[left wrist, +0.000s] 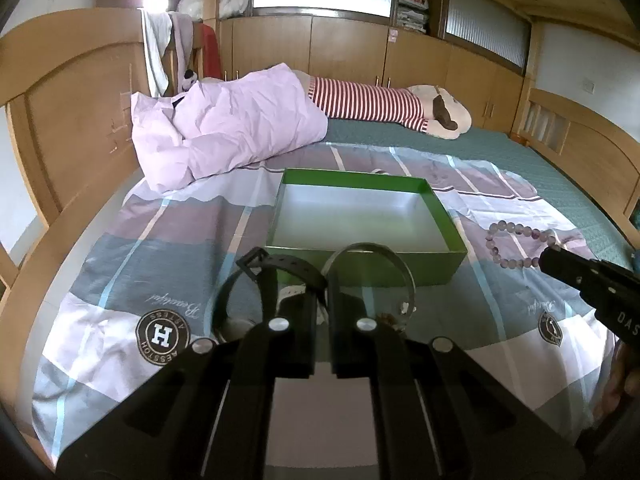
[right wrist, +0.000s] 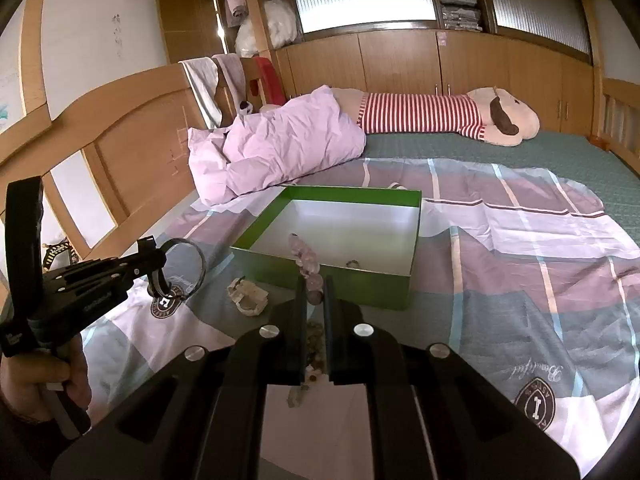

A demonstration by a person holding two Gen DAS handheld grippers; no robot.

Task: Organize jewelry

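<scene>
The green box (left wrist: 362, 268) lies on the bed sheet (left wrist: 152, 240) and looks almost empty; only one small dark piece (right wrist: 353, 263) shows inside near its front wall, so I judge most of the task is left. The left tool (left wrist: 320, 280) is narrow and holds a thin metal bangle (left wrist: 372, 276), lifted above the sheet at 6 o'clock from the box; a black watch strap (left wrist: 280, 268) also hangs at this tool. The right tool (right wrist: 314, 280) is closed on a bracelet of pale purple, shiny round beads (right wrist: 308, 268), just before the front wall of the box. A pale small object (right wrist: 248, 300) rests on the sheet at 8 o'clock from the box.
</scene>
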